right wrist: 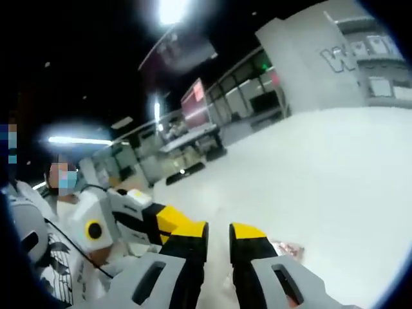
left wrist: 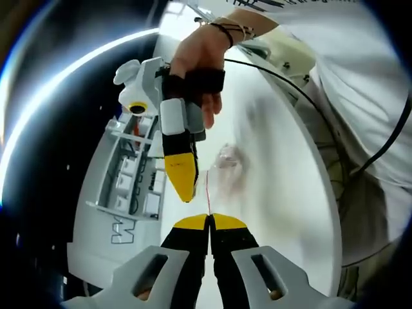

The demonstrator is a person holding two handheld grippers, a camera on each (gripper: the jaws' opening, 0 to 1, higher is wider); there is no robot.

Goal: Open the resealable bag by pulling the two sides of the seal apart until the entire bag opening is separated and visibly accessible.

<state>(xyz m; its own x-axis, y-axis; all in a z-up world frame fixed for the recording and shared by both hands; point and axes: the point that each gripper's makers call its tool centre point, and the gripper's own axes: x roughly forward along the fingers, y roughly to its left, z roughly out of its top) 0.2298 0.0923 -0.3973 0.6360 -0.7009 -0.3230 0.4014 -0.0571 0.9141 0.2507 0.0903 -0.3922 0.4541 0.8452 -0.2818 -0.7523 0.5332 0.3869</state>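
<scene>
While left hand-held gripper (left wrist: pixel 209 222) pinches bag (left wrist: pixel 225 168) edge, bag lies ahead; right hand-held gripper (right wrist: pixel 219 235) released beside it.

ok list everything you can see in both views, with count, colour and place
clear resealable plastic bag: one, transparent with a red seal line, hanging blurred above the left gripper's tips
white table surface: one, white, under both grippers
grey wall unit with white panels: one, grey, beyond the table edge
black cable: one, black, across the white shirt
person's hand: one, holding the right gripper
left gripper: one, yellow and black tips, closed together
right gripper: one, yellow and black tips, slightly apart
</scene>
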